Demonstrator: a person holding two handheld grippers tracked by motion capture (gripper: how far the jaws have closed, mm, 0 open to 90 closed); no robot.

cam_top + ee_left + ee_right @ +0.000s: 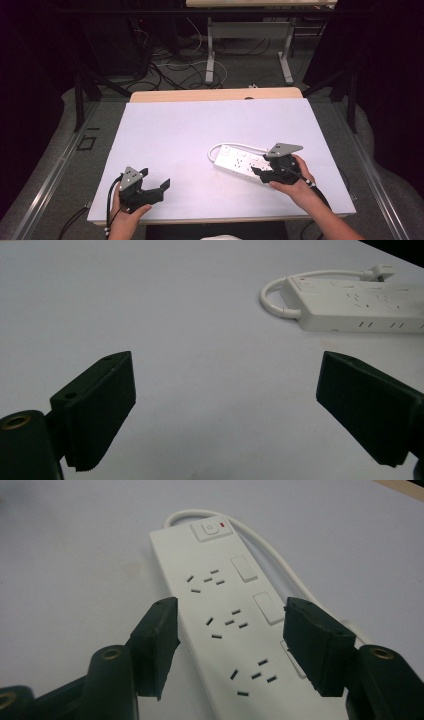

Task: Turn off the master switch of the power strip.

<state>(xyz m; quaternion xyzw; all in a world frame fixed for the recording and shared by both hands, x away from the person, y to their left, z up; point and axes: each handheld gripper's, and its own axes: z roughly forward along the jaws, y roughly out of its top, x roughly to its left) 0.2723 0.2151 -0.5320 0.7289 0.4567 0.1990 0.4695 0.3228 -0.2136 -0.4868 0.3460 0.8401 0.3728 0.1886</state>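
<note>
High view shows me the power strip (240,162) lying flat on the white table (190,130), right of centre and towards the near edge, with my right gripper (265,172) poised over its near end. Right gripper view puts the strip (225,610) between that gripper's (230,640) jaws, which stand spread to either side of the body without pinching it; whether a pad touches a side wall I cannot tell. My left gripper (156,186) rests well apart near the front left edge, its jaws wide and holding nothing, and left gripper view has the strip (360,305) off at the upper right.

I judge the strip a rigid plastic bar, light to moderate in weight and smooth enough to slide on this surface or twist in a loose pinch. Across the narrow width, on the two long side walls, is where I would take it, ideally nearer its middle than the end so it does not droop. I would keep the pads off the rocker switches (267,607) along one edge and off the main switch (210,529) at the far end.

Its short cord (220,148) loops round the far end and back along the far side, with the plug (378,274) lying beside the body; it is springy and may drag or snag. Nothing else on the table blocks me.
</note>
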